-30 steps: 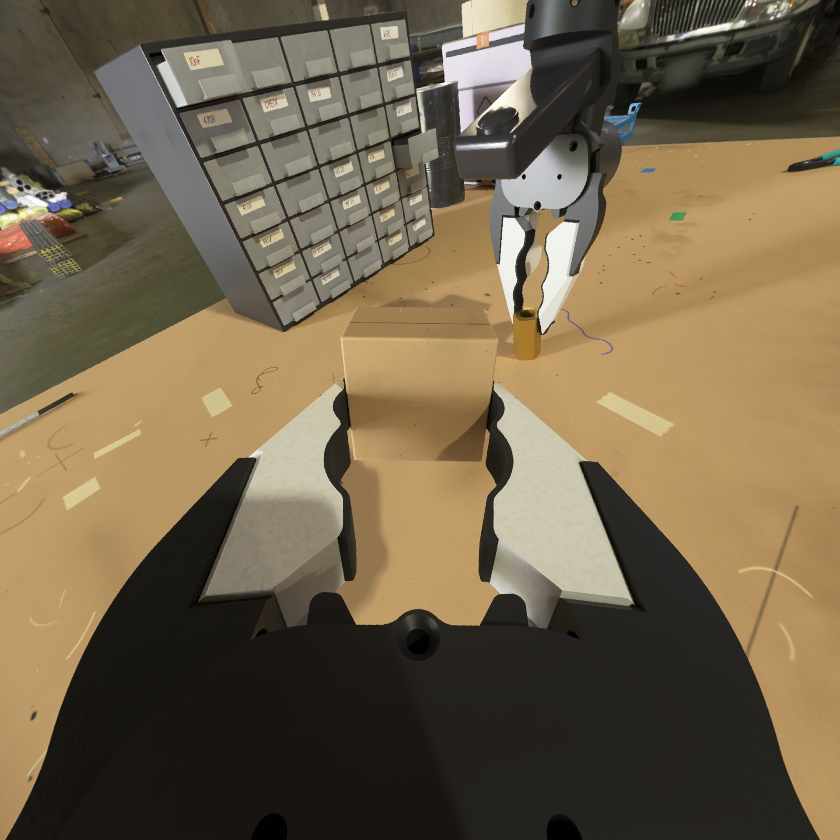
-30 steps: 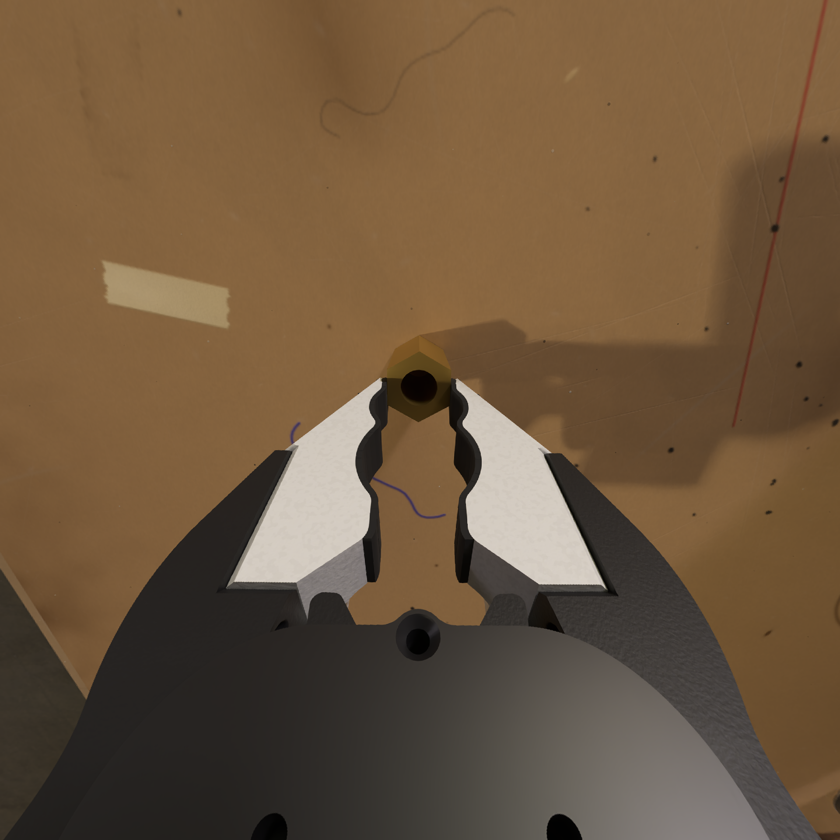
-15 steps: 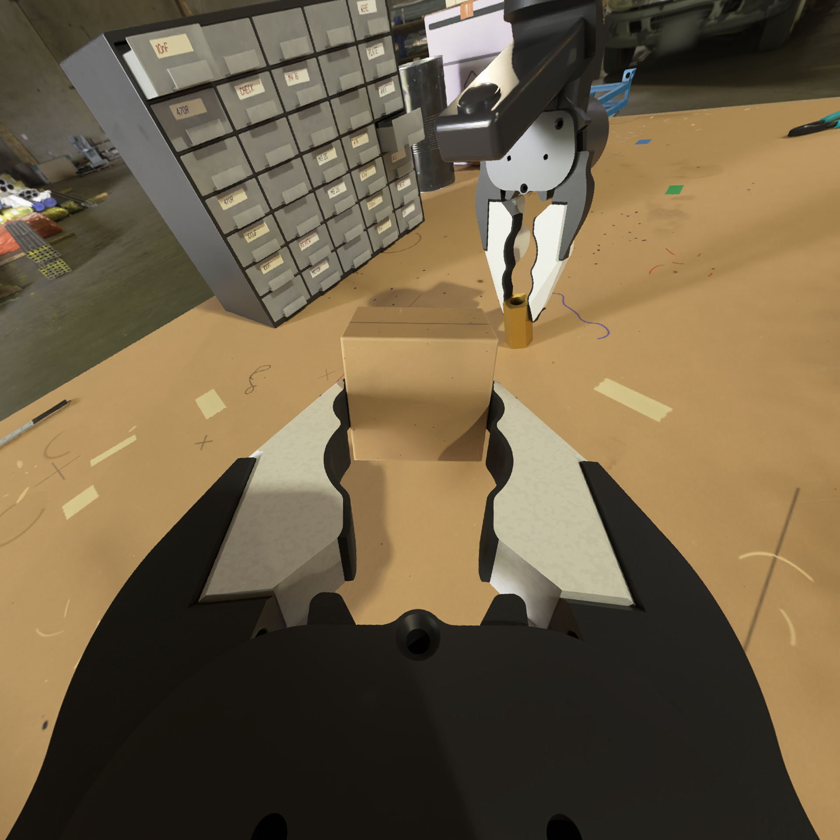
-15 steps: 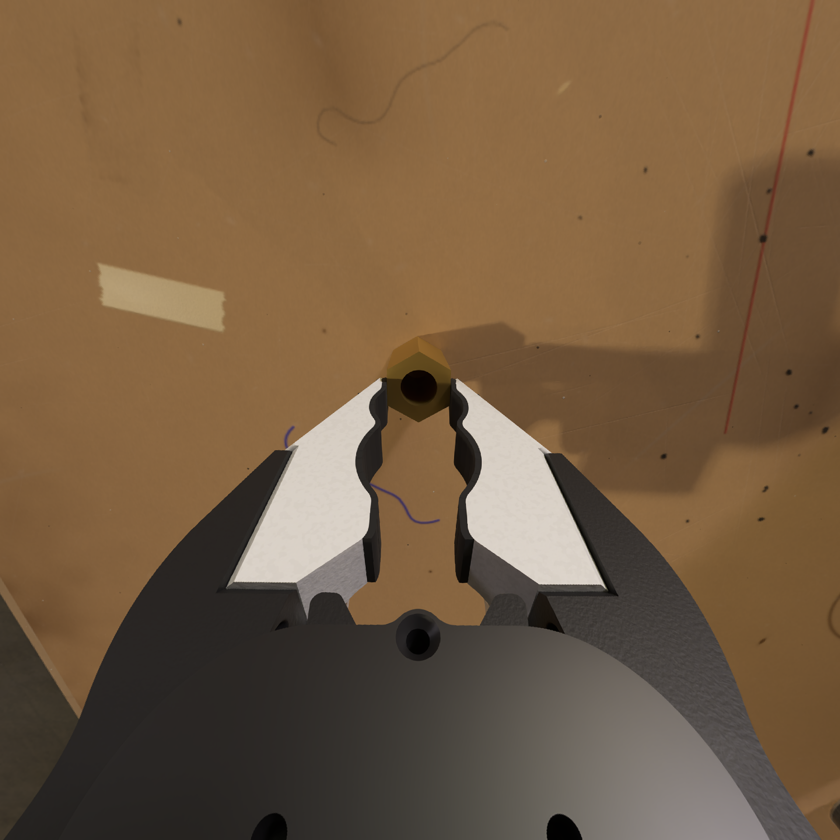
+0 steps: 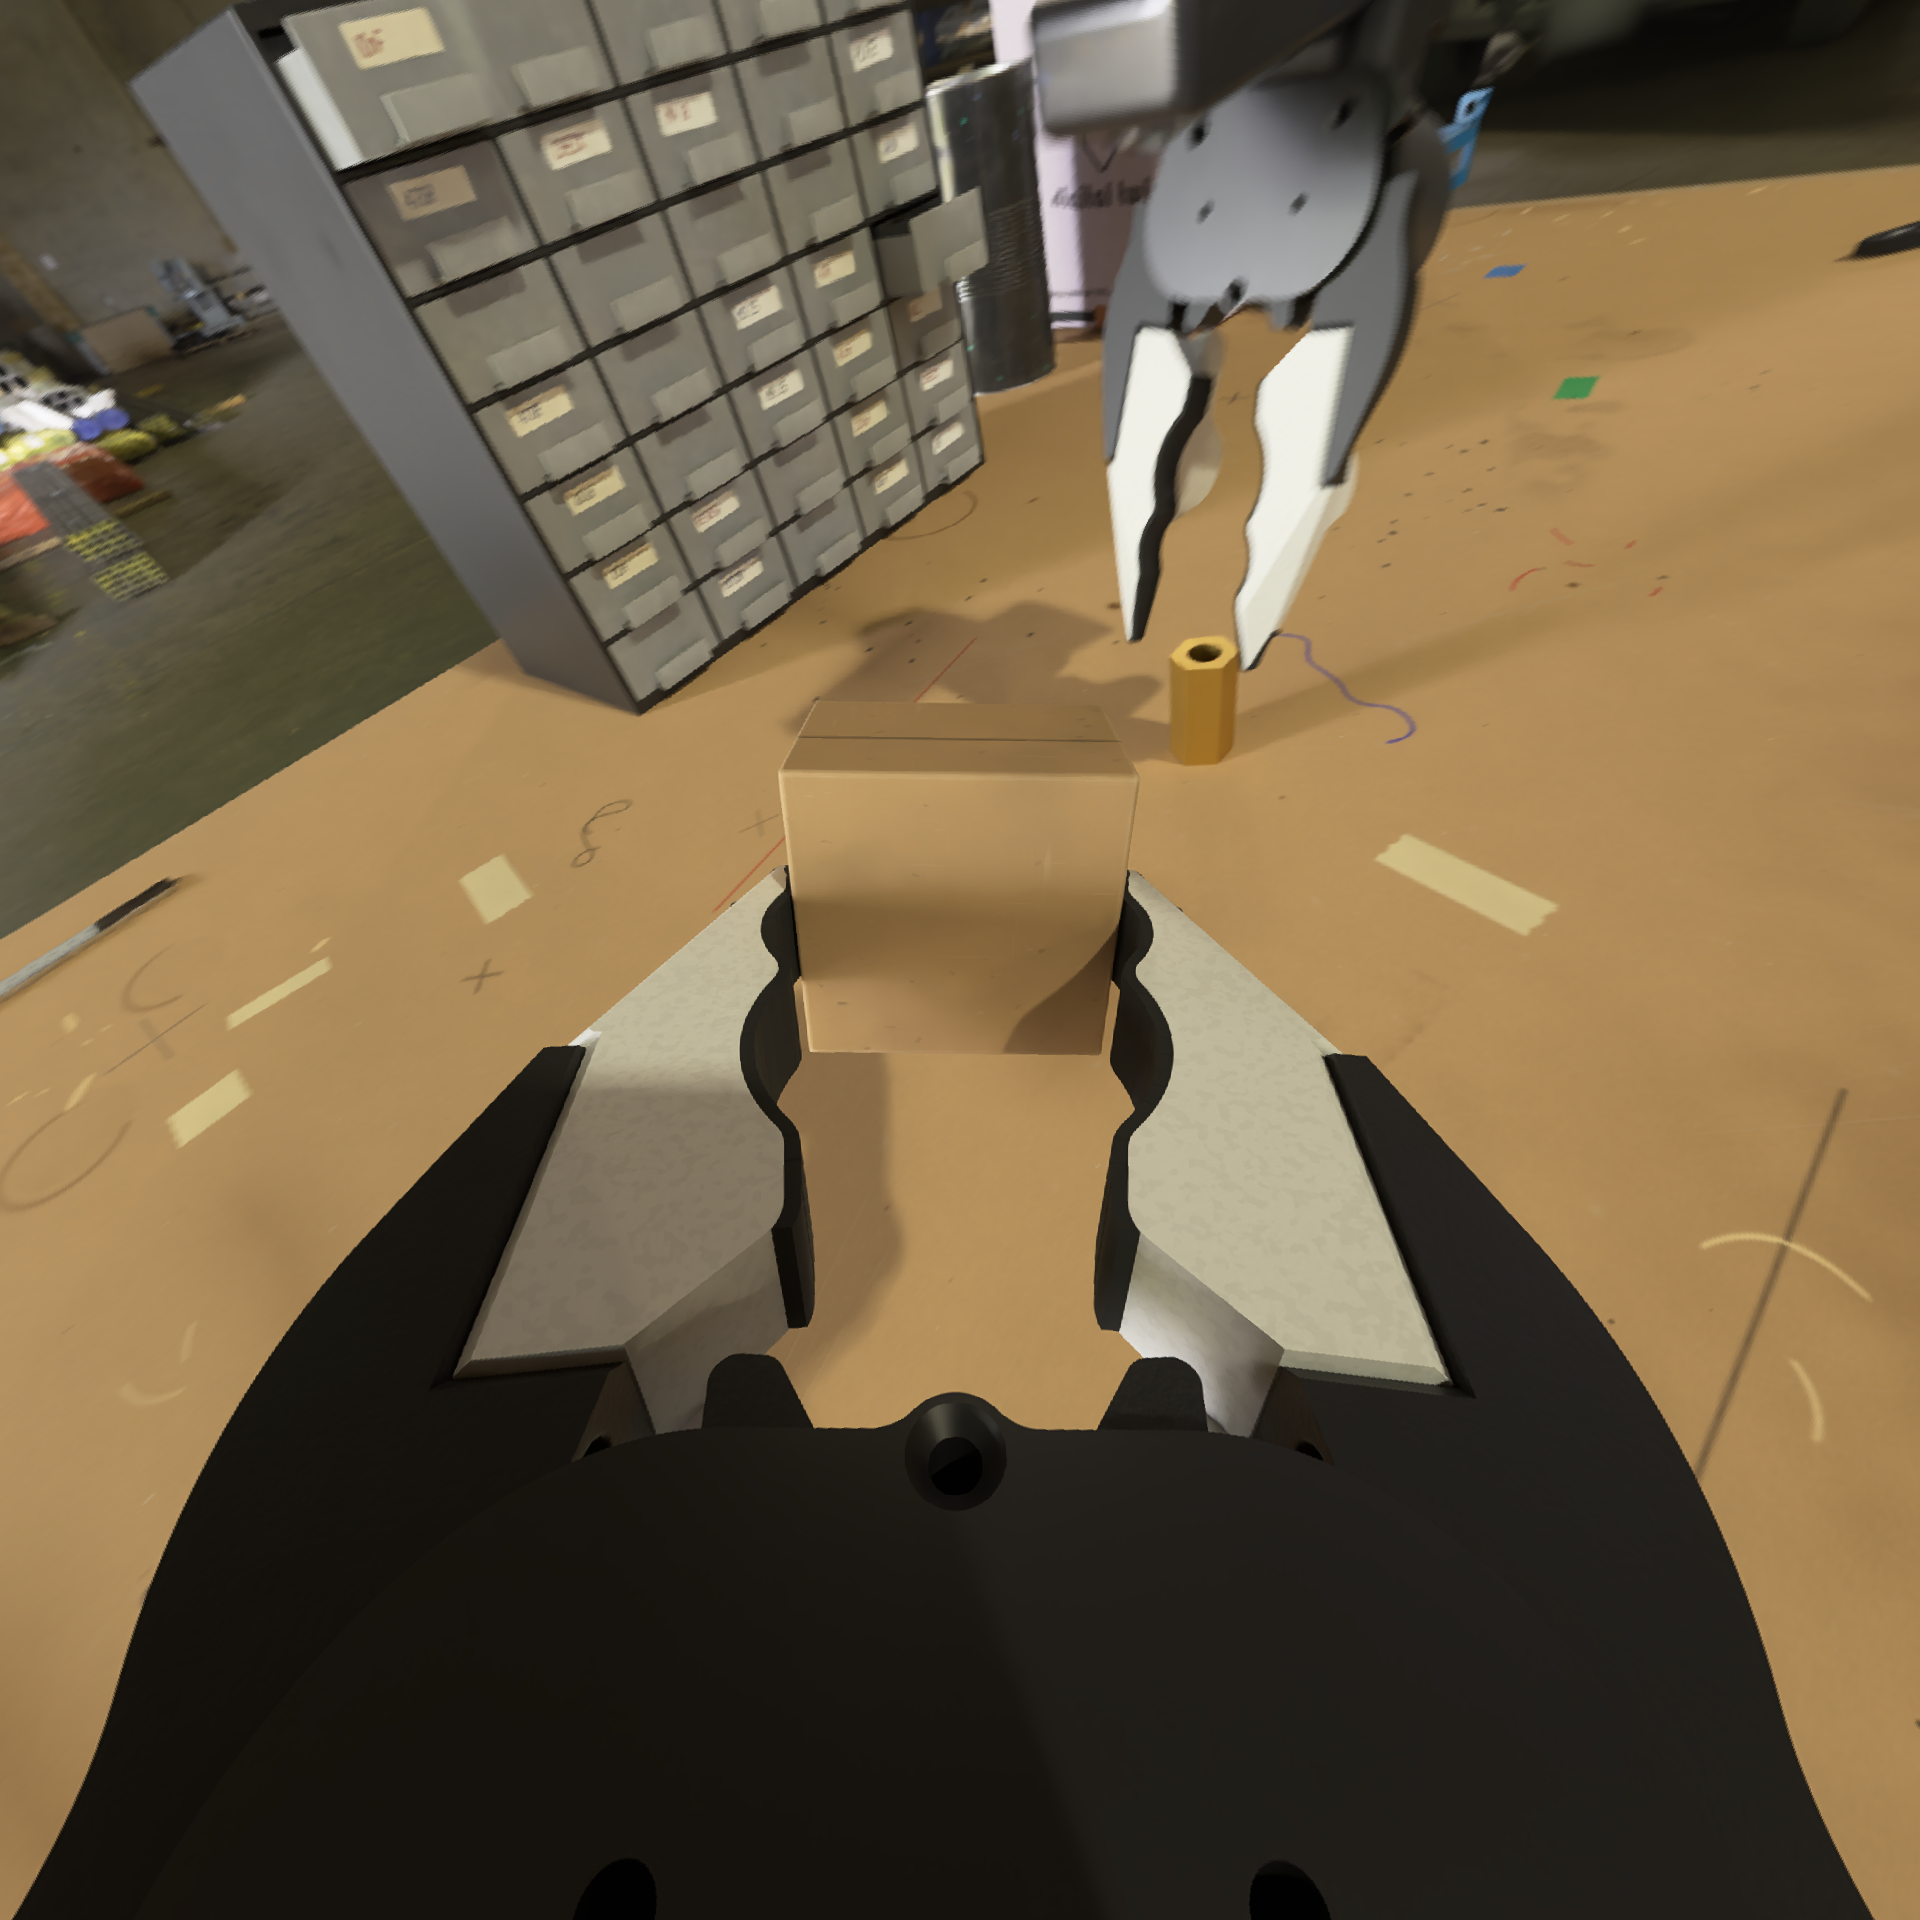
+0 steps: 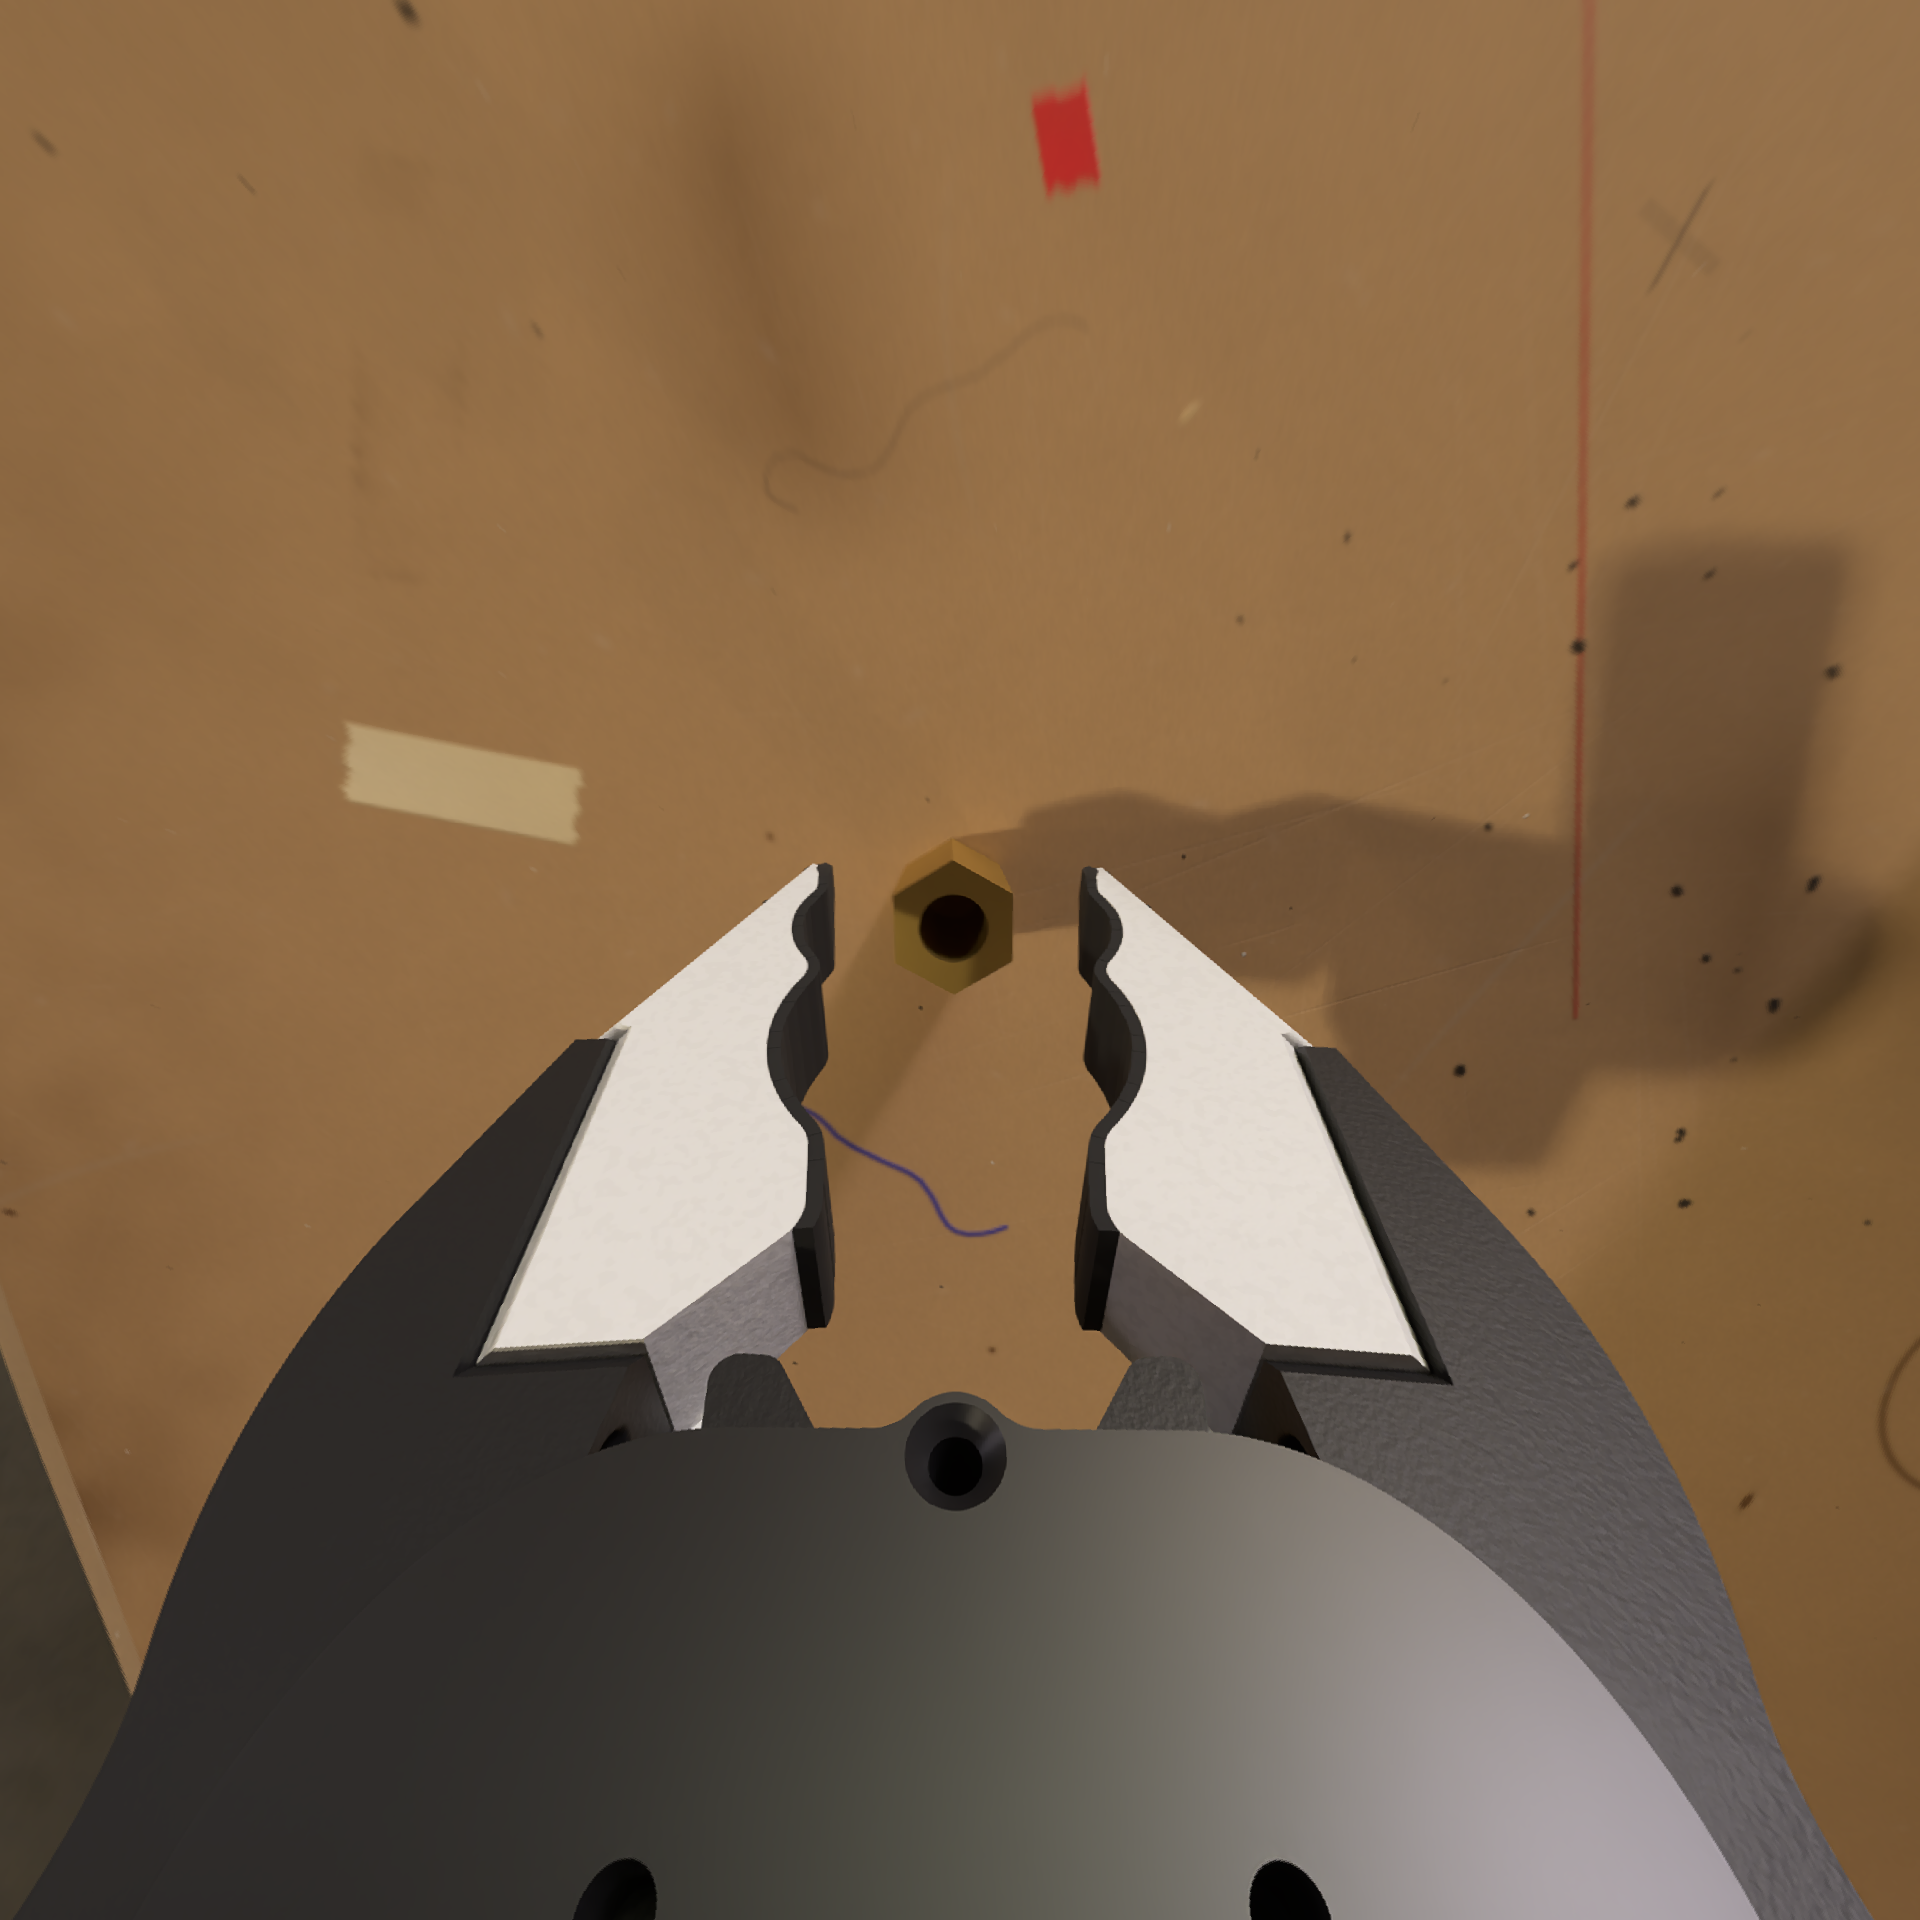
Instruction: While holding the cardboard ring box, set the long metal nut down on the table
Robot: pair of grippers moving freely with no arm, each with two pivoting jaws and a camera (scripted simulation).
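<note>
My left gripper (image 5: 954, 914) is shut on the cardboard ring box (image 5: 956, 873), a plain tan cube held between the fingertips above the brown table (image 5: 1558, 1039). The long metal nut (image 5: 1202, 701), a brass hexagonal tube, stands upright on the table just beyond the box to the right. In the right wrist view I look down its bore (image 6: 952, 928). My right gripper (image 6: 954, 904) is open, its fingertips apart on either side of the nut and clear of it. It also shows in the left wrist view (image 5: 1195, 634), hovering just above the nut.
A grey cabinet of small drawers (image 5: 665, 343) stands at the back left, with a metal can (image 5: 987, 208) behind it. Tape strips (image 5: 1465, 883) and pen marks lie on the table; a red tape patch (image 6: 1065, 137) shows ahead. The table edge runs at left (image 5: 260, 831).
My right gripper opened, let go of the nut and rose a little; the nut now stands on the table alone. My left gripper kept hold of the box.
</note>
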